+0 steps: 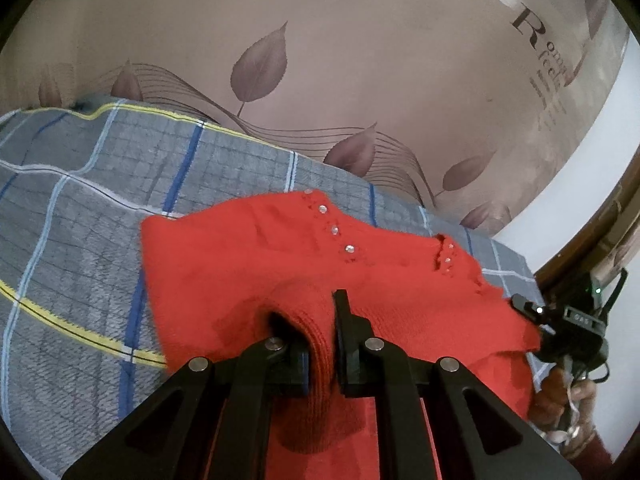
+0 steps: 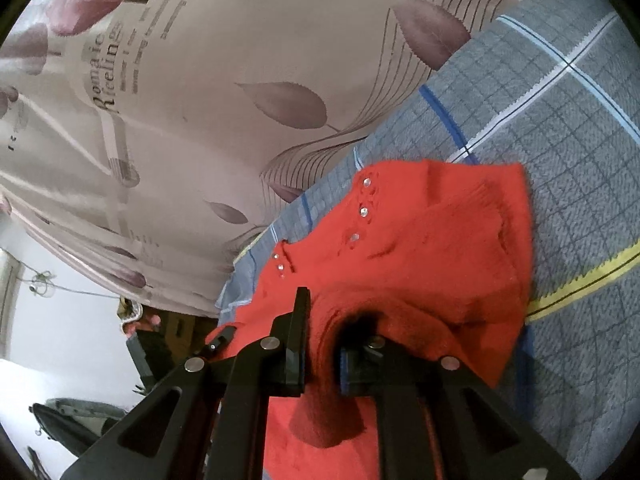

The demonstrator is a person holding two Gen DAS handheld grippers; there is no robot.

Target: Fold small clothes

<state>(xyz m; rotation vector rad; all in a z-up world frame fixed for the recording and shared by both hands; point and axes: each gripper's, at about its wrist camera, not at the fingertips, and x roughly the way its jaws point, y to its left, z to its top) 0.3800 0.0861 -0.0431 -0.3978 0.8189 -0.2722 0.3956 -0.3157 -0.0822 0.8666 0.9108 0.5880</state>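
A small red knit sweater [image 1: 248,256] with shiny studs [image 1: 334,231] lies partly spread on a grey plaid blanket [image 1: 80,220]. My left gripper [image 1: 316,320] is shut on a bunched ridge of its near edge, and the knit covers the left finger. At the far right of that view, my right gripper [image 1: 532,308] pinches the sweater's right edge. In the right wrist view the same sweater [image 2: 440,248] is pinched by my right gripper [image 2: 332,312], with red cloth filling the gap between the fingers. The left gripper's tip [image 2: 218,342] shows at the sweater's left edge.
A beige sheet printed with leaves and lettering [image 1: 320,60] [image 2: 200,120] rises behind the blanket [image 2: 580,180]. A person's hand [image 1: 560,400] grips the right tool's handle. A white wall and dark objects [image 2: 72,420] lie off the bed's left side.
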